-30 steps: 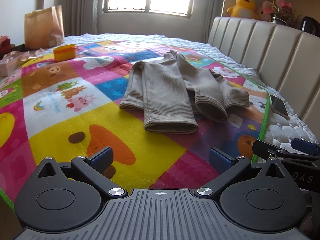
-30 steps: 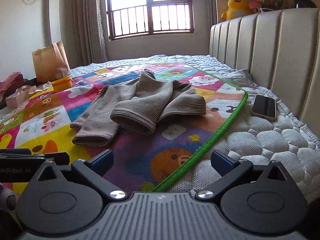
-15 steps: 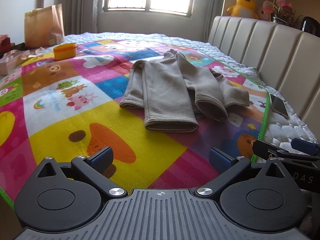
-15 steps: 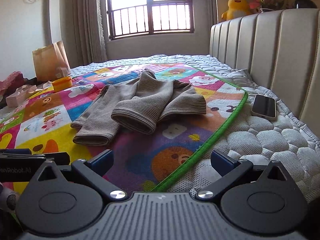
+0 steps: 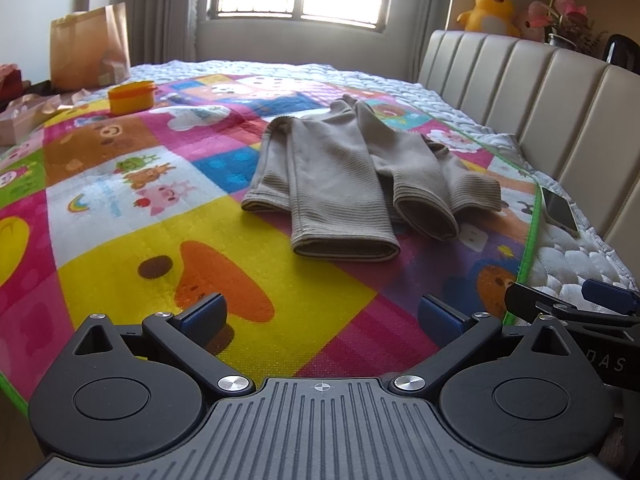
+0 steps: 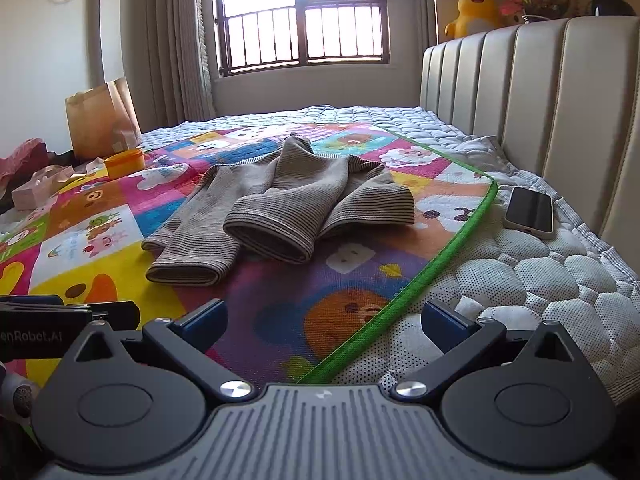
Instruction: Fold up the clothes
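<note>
A beige ribbed garment point(image 5: 352, 184) point(image 6: 276, 208) lies crumpled on a colourful cartoon play mat point(image 5: 120, 184) point(image 6: 280, 312) spread over the bed. Its sleeves or legs point toward me, cuffs nearest. My left gripper point(image 5: 322, 316) is open near the mat's front edge, well short of the garment, nothing between its blue pads. My right gripper point(image 6: 324, 320) is open too, hovering over the mat's green border, empty. Each gripper shows at the other view's edge.
A phone point(image 5: 560, 210) point(image 6: 530, 212) lies on the quilted mattress beside the padded headboard point(image 6: 540, 100). An orange container point(image 5: 131, 97) and a brown paper bag point(image 5: 90, 48) stand at the far left. Pink items lie at the left edge. A yellow plush toy point(image 6: 472, 10) sits on the headboard.
Both views have shifted only slightly; the garment sits a touch lower in frame. Both grippers stay open and empty.
</note>
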Action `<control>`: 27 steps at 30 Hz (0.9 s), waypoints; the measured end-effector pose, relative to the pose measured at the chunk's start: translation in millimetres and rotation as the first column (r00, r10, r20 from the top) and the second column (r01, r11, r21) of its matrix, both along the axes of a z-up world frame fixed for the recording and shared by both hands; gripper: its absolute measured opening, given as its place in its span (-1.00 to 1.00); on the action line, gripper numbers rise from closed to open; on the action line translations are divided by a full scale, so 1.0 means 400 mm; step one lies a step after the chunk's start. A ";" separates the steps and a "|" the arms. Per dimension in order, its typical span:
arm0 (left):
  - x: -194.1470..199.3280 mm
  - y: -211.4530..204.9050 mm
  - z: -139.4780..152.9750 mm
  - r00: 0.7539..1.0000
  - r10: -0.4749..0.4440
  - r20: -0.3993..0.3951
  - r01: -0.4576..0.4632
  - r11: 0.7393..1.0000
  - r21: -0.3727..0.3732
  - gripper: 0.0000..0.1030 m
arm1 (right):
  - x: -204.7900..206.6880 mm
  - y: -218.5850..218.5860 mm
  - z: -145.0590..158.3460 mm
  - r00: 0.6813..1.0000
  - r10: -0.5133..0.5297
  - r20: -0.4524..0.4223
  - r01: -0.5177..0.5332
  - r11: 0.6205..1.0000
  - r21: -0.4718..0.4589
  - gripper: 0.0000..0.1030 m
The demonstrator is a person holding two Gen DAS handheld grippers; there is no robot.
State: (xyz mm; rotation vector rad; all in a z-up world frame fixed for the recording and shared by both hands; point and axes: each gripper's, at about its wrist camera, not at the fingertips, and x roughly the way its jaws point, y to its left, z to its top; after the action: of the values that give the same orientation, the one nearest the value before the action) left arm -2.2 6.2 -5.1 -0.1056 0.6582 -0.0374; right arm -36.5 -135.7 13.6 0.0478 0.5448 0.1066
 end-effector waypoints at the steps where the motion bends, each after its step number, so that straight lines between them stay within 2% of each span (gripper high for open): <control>1: -0.001 0.000 0.000 1.000 0.000 0.000 0.000 1.000 0.000 1.00 | 0.000 0.000 0.000 1.000 0.000 0.000 0.000 1.000 0.000 1.00; 27: 0.008 0.002 -0.007 1.000 -0.001 -0.020 0.001 1.000 -0.006 1.00 | 0.005 -0.003 -0.009 1.000 -0.005 -0.015 0.005 1.000 0.001 1.00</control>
State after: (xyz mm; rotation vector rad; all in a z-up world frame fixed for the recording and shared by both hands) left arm 0.9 6.9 -7.9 -0.1115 0.6781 -0.0393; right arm -34.6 -137.1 10.1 0.0515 0.5591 0.1015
